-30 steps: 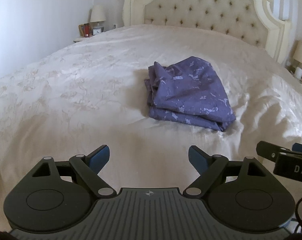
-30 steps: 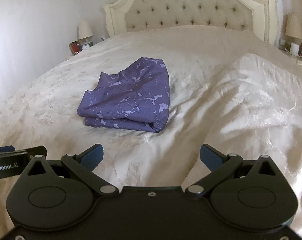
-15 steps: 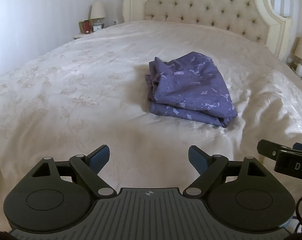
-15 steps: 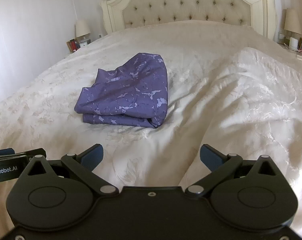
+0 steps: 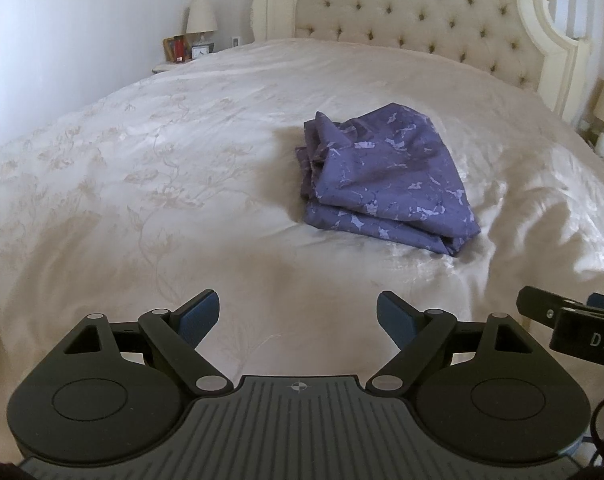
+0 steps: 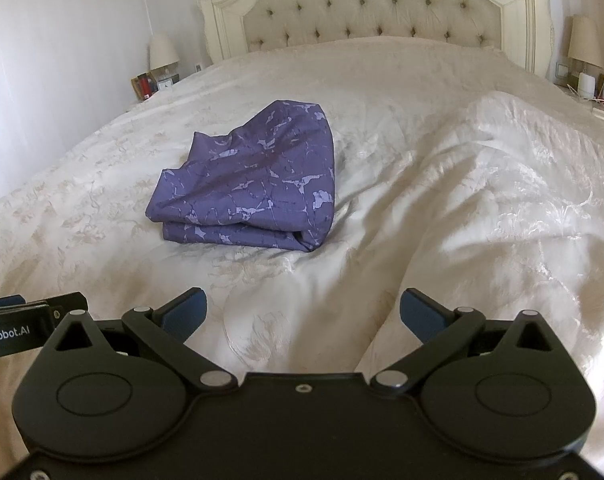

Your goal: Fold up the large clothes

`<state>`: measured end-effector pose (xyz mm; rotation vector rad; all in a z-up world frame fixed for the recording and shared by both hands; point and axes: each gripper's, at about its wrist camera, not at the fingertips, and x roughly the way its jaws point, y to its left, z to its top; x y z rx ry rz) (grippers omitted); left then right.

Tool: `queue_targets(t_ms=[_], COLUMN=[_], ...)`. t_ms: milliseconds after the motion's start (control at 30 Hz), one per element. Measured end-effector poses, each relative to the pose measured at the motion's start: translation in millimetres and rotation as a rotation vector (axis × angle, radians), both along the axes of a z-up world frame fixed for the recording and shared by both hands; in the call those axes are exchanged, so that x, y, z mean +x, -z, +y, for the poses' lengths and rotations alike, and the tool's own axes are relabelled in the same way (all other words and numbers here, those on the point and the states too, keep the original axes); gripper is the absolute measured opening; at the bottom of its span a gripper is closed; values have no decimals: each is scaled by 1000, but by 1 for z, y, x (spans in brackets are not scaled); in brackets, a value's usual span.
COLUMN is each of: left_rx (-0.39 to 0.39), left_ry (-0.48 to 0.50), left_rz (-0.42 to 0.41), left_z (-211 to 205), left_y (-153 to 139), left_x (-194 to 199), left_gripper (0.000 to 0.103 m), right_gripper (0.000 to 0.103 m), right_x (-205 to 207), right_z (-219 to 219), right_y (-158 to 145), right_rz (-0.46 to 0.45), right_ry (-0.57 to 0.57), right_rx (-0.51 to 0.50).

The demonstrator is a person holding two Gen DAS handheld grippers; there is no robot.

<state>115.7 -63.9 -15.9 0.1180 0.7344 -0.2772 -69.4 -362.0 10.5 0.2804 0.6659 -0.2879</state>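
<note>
Purple cloth, far edge hidden

Purple folded cloth slightly lower and nearer in the left wrist view than a second ago, headboard filling more of the right wrist view

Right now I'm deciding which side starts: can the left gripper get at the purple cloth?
Probably yes. The left gripper is open and empty, and only bare cream bedspread lies between it and the folded purple cloth; nothing blocks the way.
</note>
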Motion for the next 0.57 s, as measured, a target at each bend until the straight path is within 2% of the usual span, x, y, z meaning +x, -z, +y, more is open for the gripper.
queue_targets(t_ms=[567], left_rx=[9], left_ry=[16], left_rz=[-7], left_z=[-3], left_y=[0], left_x=[-3], left_gripper=[86], right_gripper=[102], right_x=[-2], right_z=[2], right_y=[2], right_rz=[5], right_ry=[2], right_rx=[5])
